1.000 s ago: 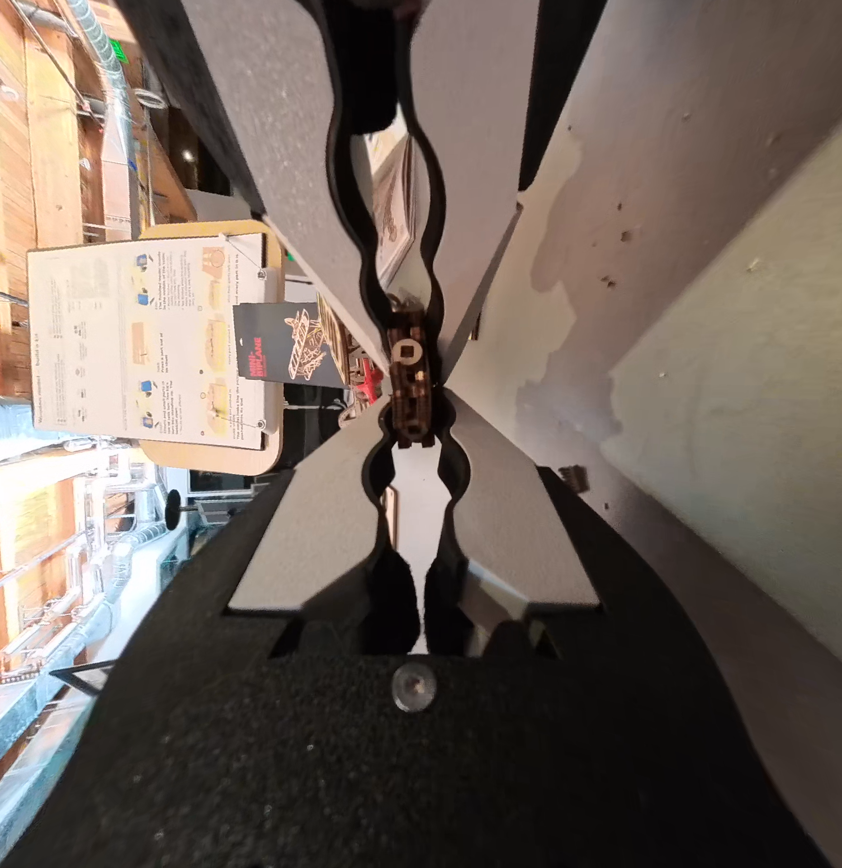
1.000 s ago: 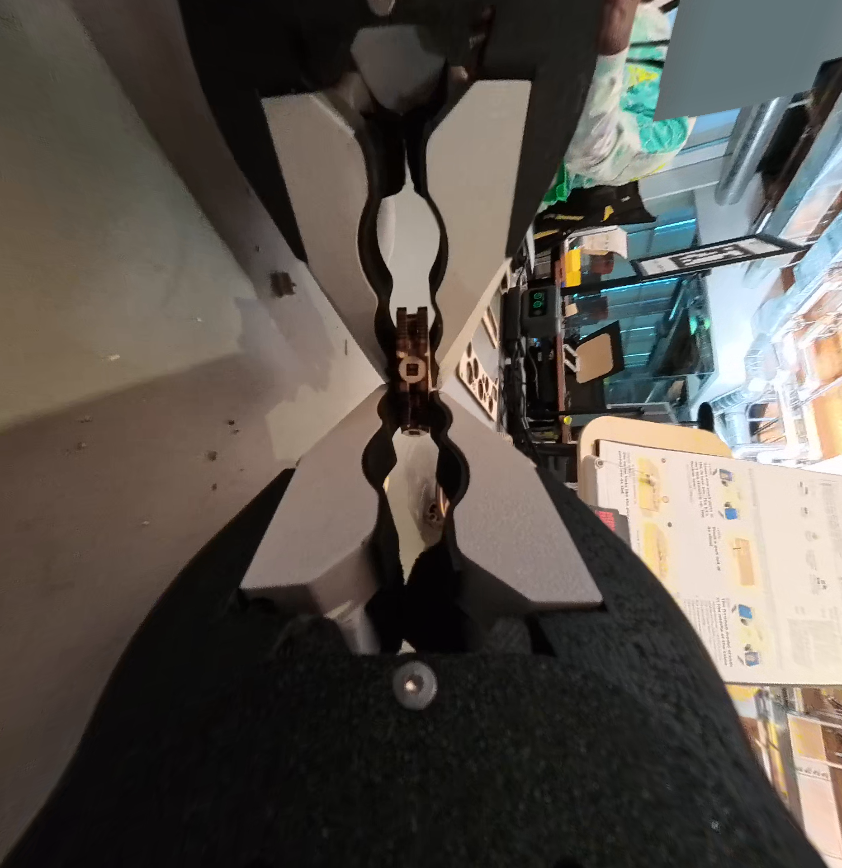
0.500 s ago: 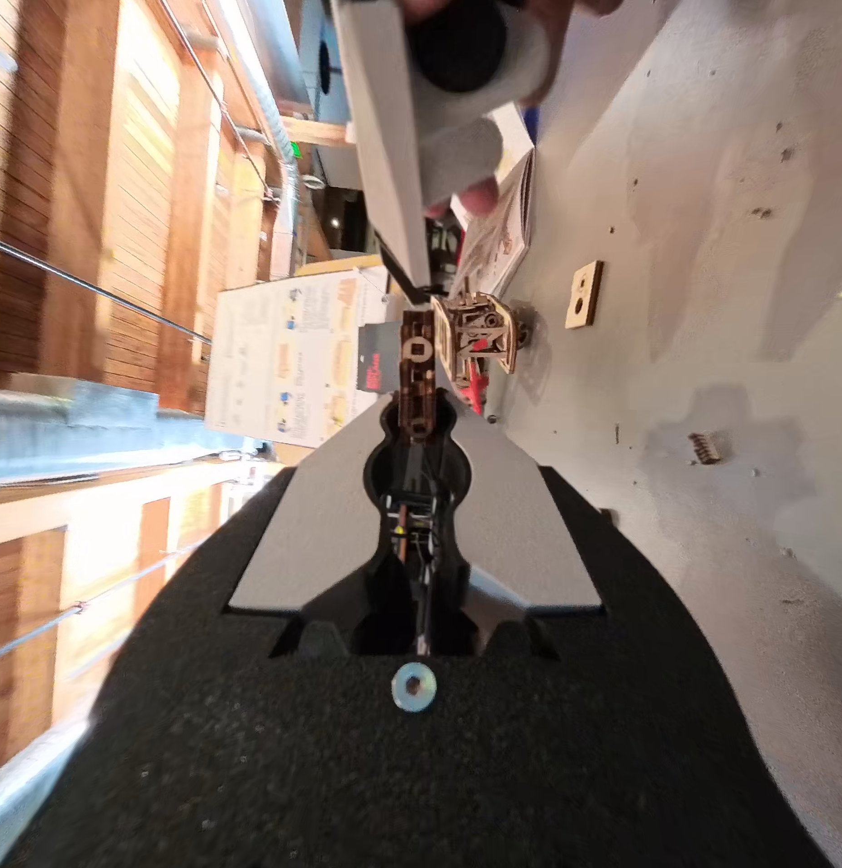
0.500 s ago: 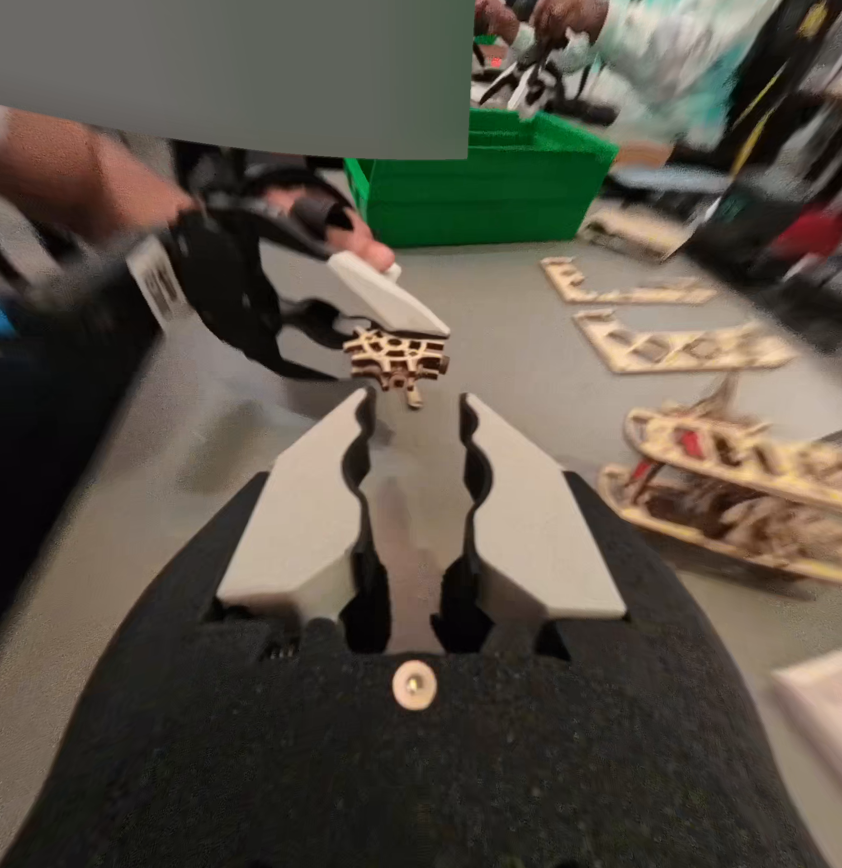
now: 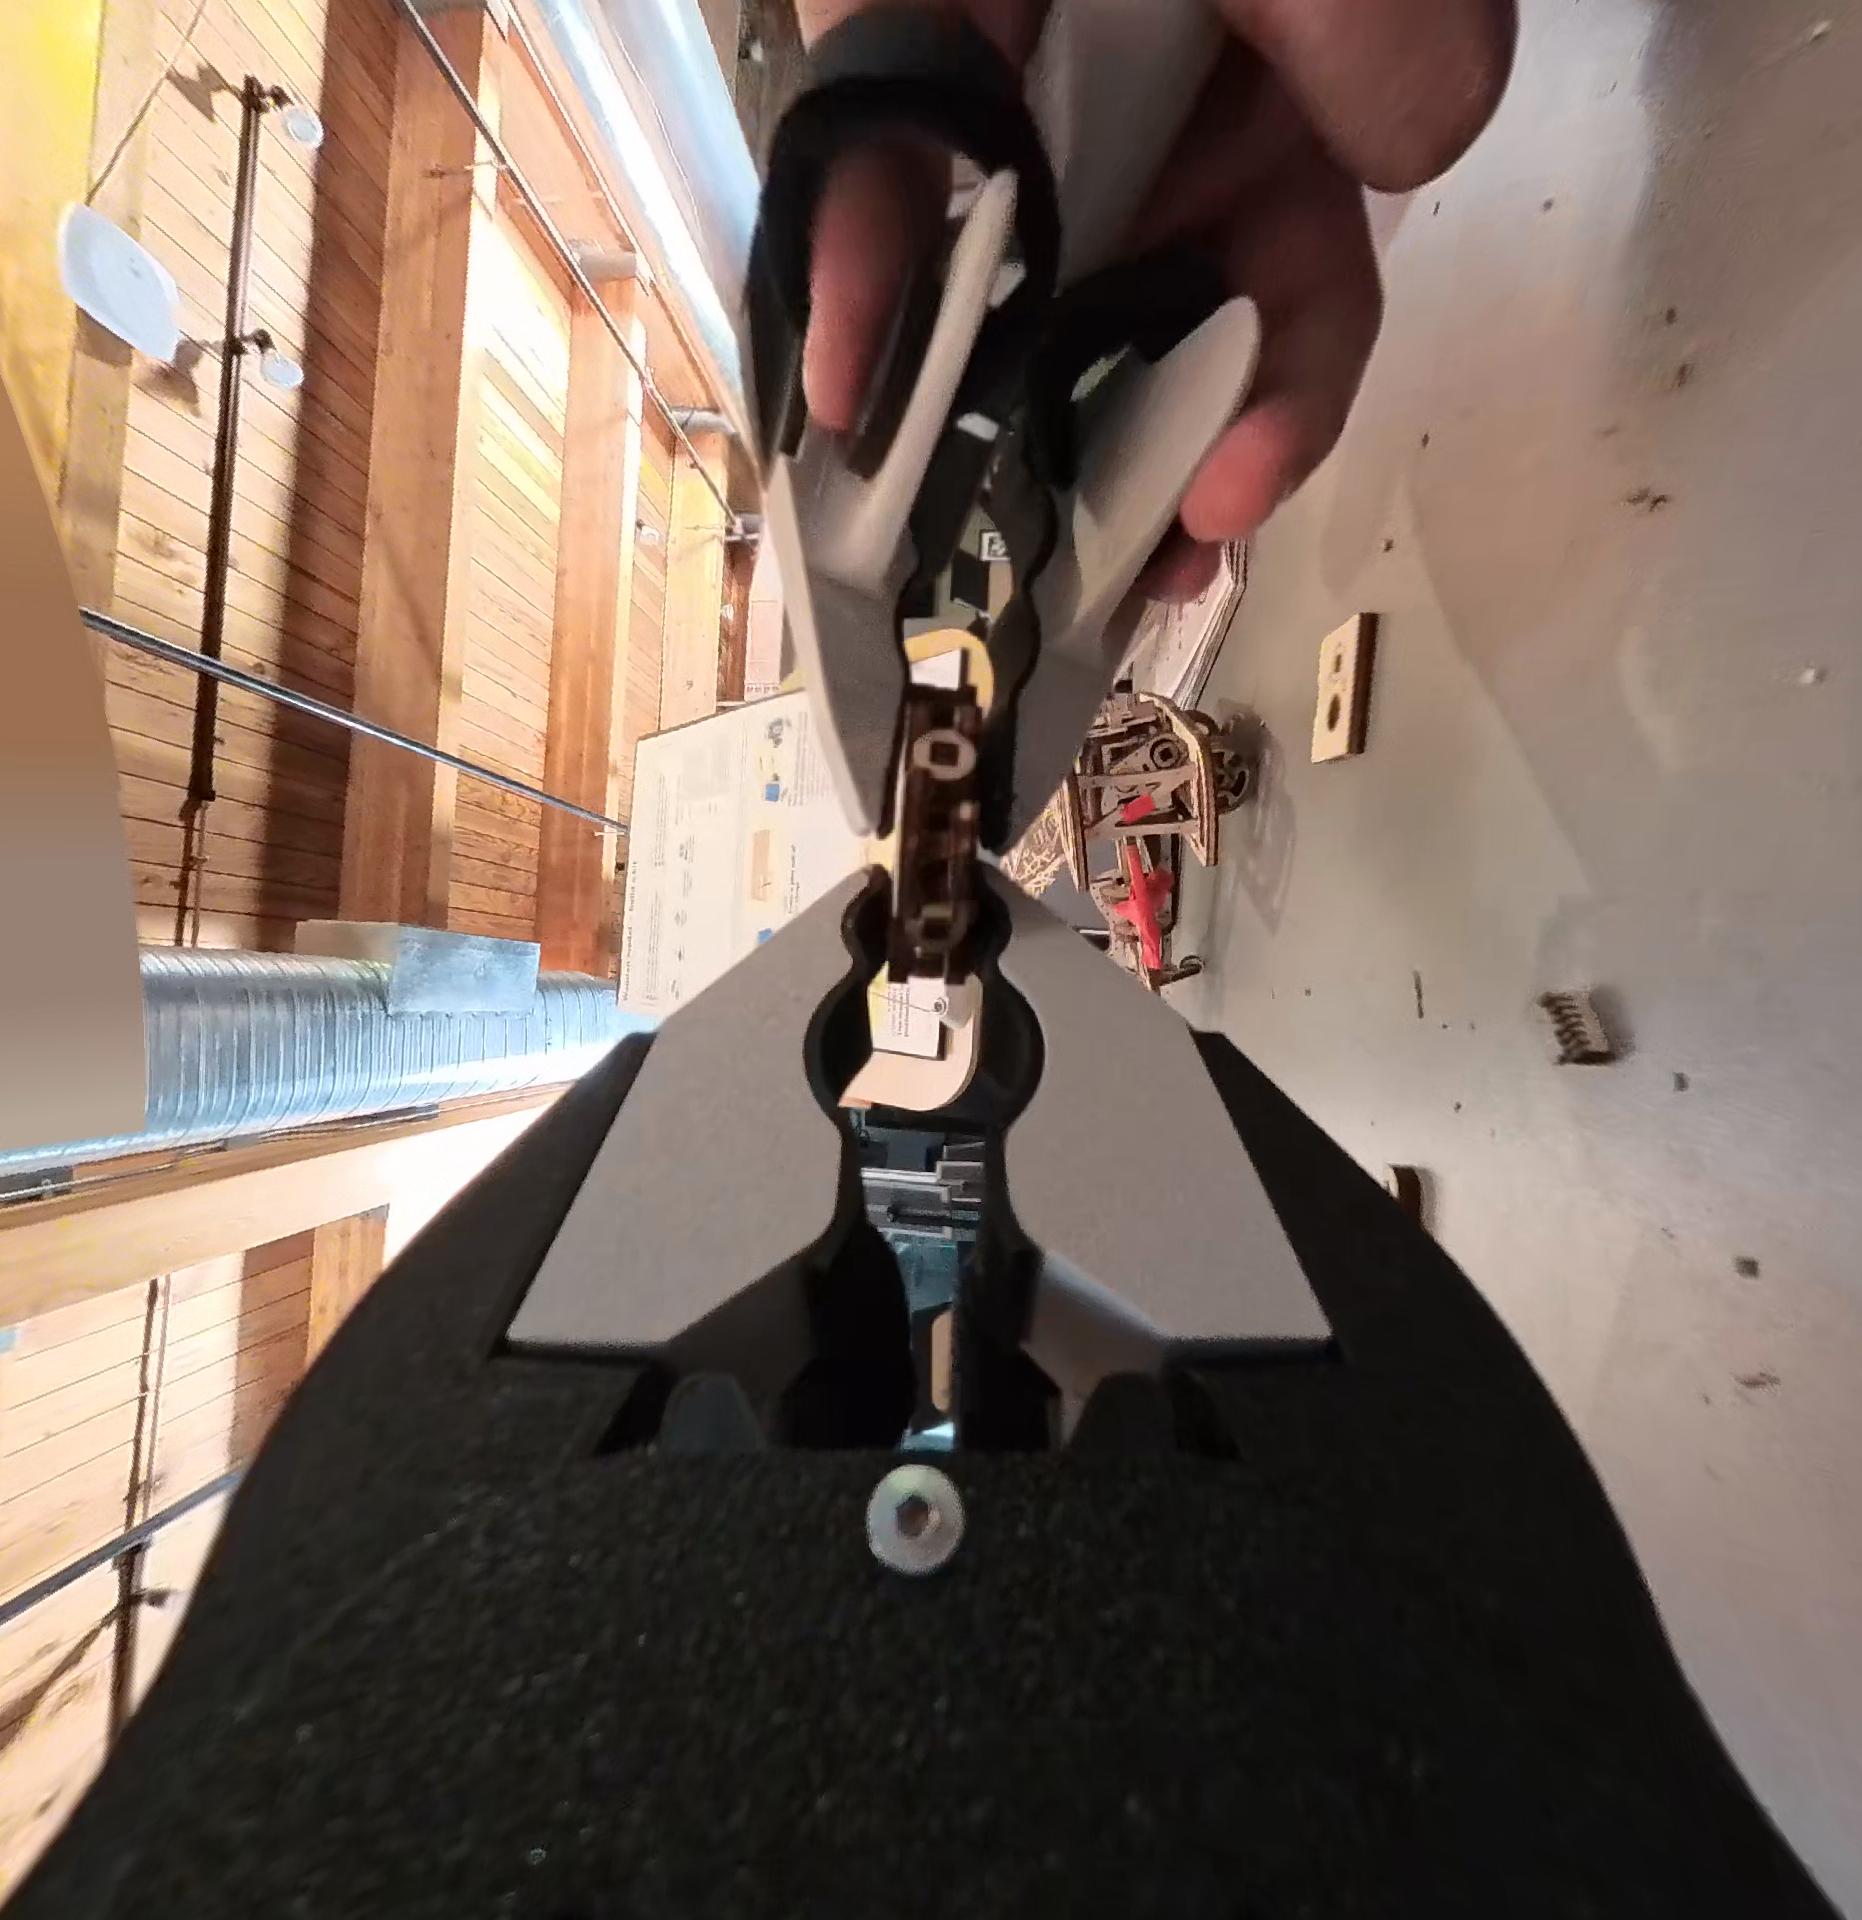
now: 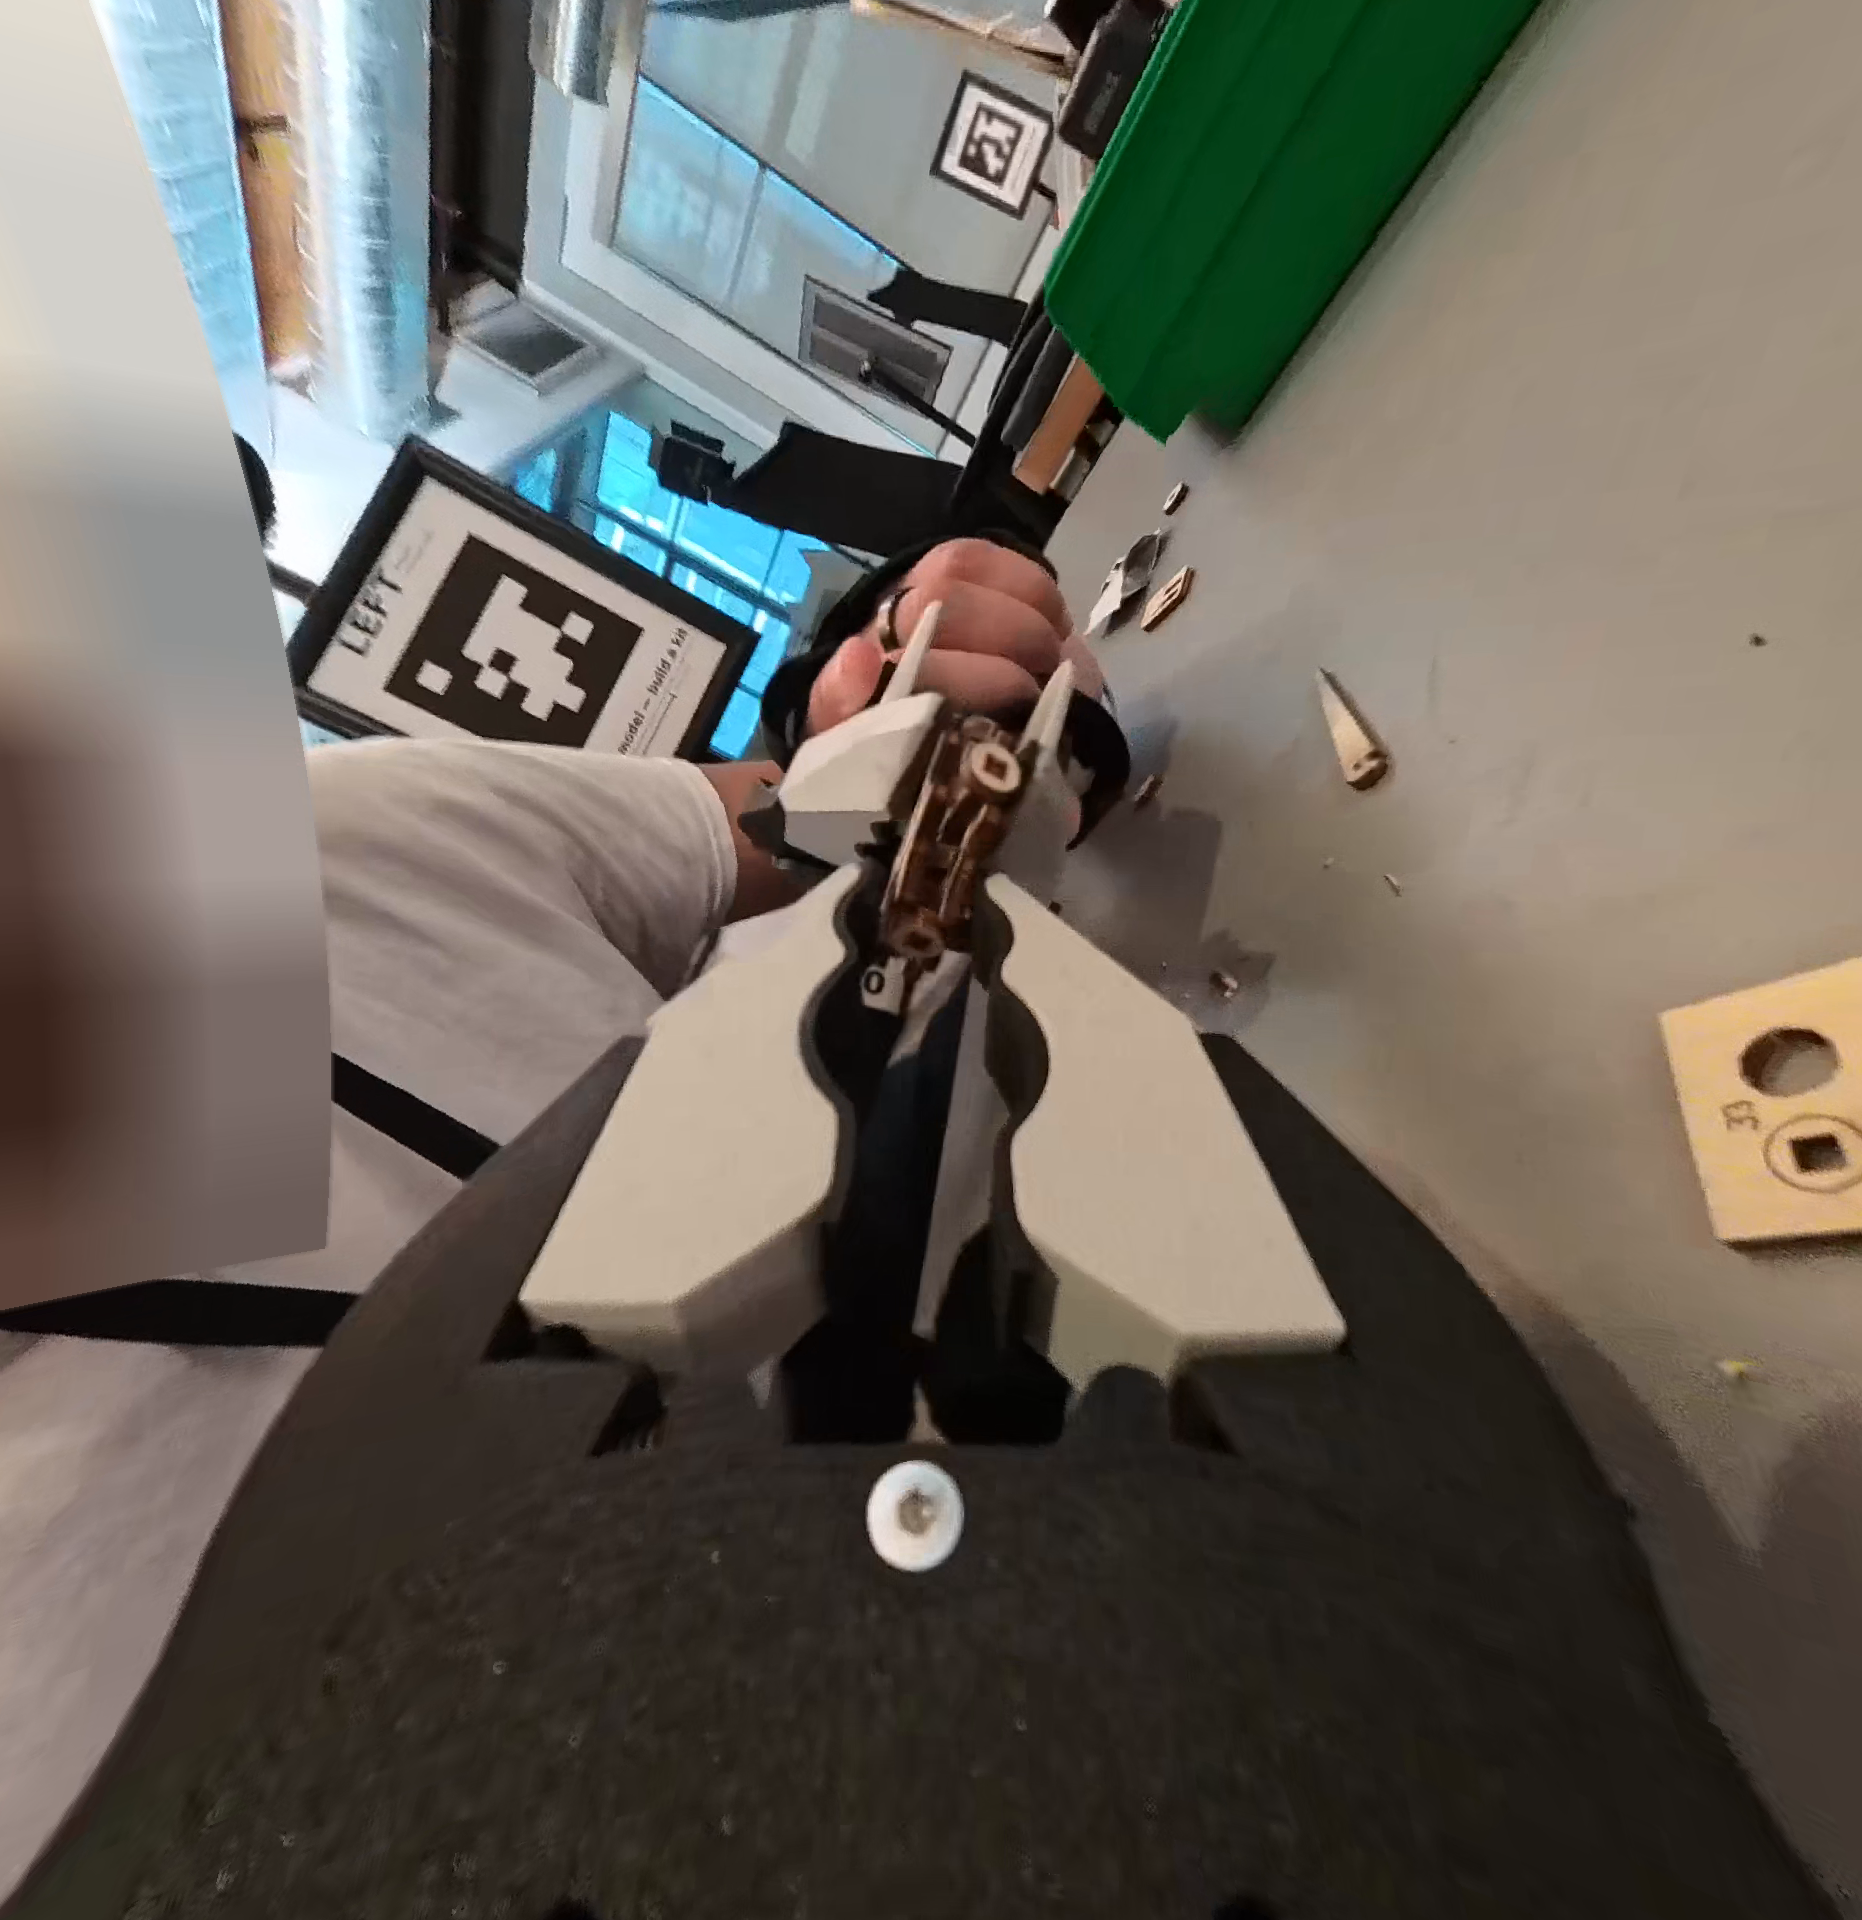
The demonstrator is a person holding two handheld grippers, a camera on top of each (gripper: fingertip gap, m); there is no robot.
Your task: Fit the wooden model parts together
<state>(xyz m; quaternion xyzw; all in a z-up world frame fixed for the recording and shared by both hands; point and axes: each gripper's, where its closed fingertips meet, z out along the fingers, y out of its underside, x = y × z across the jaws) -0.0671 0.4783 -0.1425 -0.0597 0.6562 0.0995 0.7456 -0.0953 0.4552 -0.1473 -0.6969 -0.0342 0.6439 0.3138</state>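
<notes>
While the grey desk [image 5: 1685,1039] fills one whole side of the room, the work goes on up in the air beside it. A green bin [image 6: 1270,208] sits at the far end. A half-built wooden model [image 5: 1145,821] with a red bit rests on the desk, near a flat wooden sheet [image 6: 1789,1112] with holes.

The left gripper [image 5: 932,914] and the right gripper [image 6: 922,914] meet tip to tip. Both sets of fingers are pressed together on one small wooden part [image 5: 932,821], each at its own end.

The part looks thin, light and stiff, full of little cut holes. I think it could snap if squeezed or bent hard. The flat sides near the ends seem the best place to hold it, not the skinny middle.
</notes>
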